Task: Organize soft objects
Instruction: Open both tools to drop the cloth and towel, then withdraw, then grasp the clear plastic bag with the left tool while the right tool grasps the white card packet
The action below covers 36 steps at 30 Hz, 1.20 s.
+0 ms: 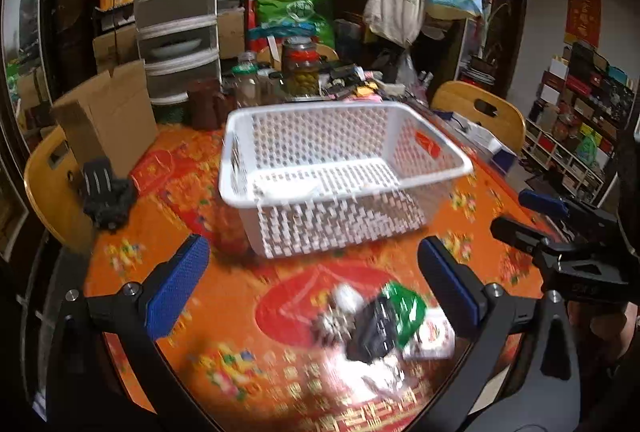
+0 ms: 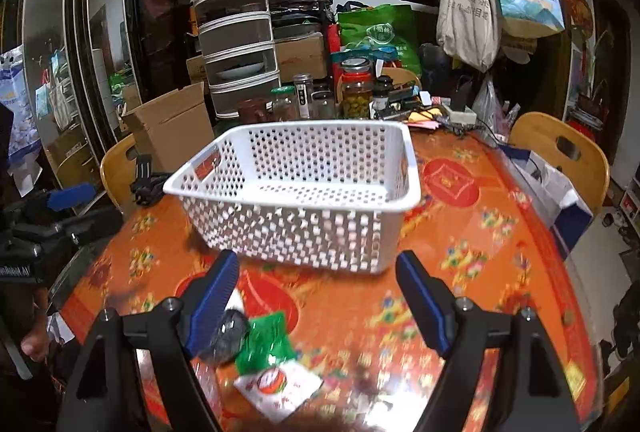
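Observation:
A white perforated basket (image 1: 240, 188) (image 2: 404, 168) stands on the orange patterned table; nothing shows clearly inside it. A blurred heap of soft things lies in front of it: a green and white packet (image 1: 404, 308) (image 2: 266, 346), a dark item (image 1: 372, 332) (image 2: 226, 332) and a white ball (image 1: 346, 298). My left gripper (image 1: 314, 284) is open and empty above the table, the heap just inside its right finger. My right gripper (image 2: 316, 296) is open and empty, the heap by its left finger. The right gripper also shows at the right of the left wrist view (image 1: 532, 216).
A cardboard box (image 1: 108, 120) (image 2: 172, 124), jars (image 1: 302, 64) (image 2: 356, 88) and stacked food covers (image 1: 176, 12) crowd the table's far side. A black glove-like item (image 1: 106, 196) lies at the left. Wooden chairs (image 1: 480, 112) (image 2: 560, 148) stand around the table.

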Available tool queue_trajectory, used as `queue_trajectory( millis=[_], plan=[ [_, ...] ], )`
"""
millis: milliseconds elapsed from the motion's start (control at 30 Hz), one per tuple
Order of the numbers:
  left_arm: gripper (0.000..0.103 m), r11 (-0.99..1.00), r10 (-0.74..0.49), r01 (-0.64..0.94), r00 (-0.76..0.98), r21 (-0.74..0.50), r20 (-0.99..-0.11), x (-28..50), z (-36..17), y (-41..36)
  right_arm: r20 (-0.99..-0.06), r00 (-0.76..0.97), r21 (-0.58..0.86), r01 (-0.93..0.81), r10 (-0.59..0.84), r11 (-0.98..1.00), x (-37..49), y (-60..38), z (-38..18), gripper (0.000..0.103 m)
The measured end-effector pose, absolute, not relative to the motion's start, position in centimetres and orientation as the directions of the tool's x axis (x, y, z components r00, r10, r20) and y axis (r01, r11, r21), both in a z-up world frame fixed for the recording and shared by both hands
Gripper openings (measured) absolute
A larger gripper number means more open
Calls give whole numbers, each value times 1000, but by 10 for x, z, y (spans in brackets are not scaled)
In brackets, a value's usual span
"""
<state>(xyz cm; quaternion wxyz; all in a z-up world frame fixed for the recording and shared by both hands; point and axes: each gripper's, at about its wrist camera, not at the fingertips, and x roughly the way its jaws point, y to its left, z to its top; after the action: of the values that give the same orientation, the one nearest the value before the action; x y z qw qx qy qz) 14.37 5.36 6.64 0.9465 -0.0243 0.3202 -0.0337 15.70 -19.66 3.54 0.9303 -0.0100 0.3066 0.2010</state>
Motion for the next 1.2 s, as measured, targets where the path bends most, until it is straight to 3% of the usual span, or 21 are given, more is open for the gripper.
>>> queue_trajectory(
  millis=[300,600,1033,1200],
  plan=[
    [103,995,-92,54,770,-80,-632,101,0,28,-523,746,153,-393,412,906,107,-203,-3,80],
    [103,970,-242,194,687,-148,-685,86,-73,-1,-610,691,178,-356,387,917,103,-190,-78,81],
    [103,977,-204,186,693,-102,-692,97,-103,3,-638,682,113,-375,357,920,110,-174,-103,80],
    [97,983,-172,166,708,-76,-684,95,-103,14,-649,683,56,-396,335,916,109,-159,-103,80]
  ],
)
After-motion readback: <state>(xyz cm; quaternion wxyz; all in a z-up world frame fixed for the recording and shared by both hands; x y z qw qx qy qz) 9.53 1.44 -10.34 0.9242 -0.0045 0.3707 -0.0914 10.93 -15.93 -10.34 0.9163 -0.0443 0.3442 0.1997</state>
